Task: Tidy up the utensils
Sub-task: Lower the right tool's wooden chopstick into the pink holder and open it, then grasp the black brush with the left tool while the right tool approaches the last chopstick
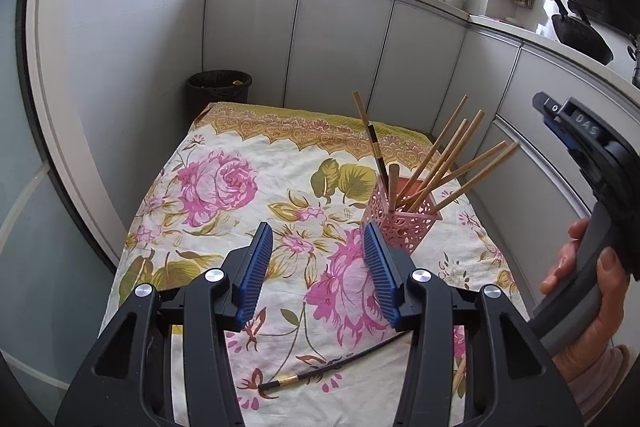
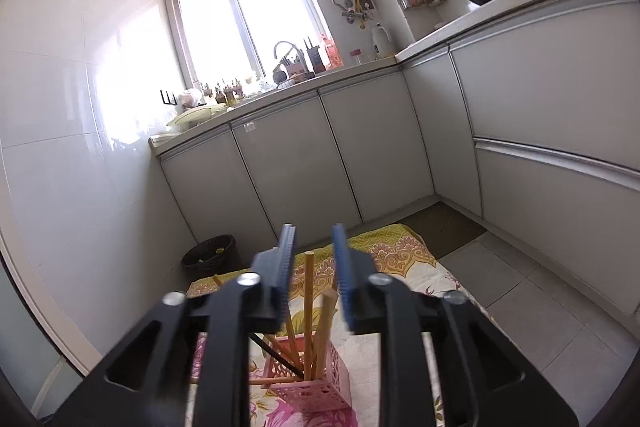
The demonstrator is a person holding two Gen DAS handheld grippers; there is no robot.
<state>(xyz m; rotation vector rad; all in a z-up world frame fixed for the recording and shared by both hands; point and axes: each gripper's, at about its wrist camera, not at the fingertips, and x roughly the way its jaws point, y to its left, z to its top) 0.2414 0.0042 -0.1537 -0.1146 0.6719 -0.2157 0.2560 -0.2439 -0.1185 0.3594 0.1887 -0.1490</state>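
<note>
Both sets of jaws stand apart with nothing between the pads: my left gripper over the flowered cloth, my right gripper above the pink lattice holder. Pale wooden chopsticks fan from the holder near the worktop's right edge. One black chopstick lies flat by the near edge.

- Left gripper: black moulded frame, triangular cutouts, blue ribbed pads on the fingers, round silver pivot screws.
- Right gripper: same build, with a black frame, blue ribbed pads and silver screws.
- Right unit's body carries "DAS" lettering and a grey grip.
- Hand wears a pale pink knit cuff.
</note>
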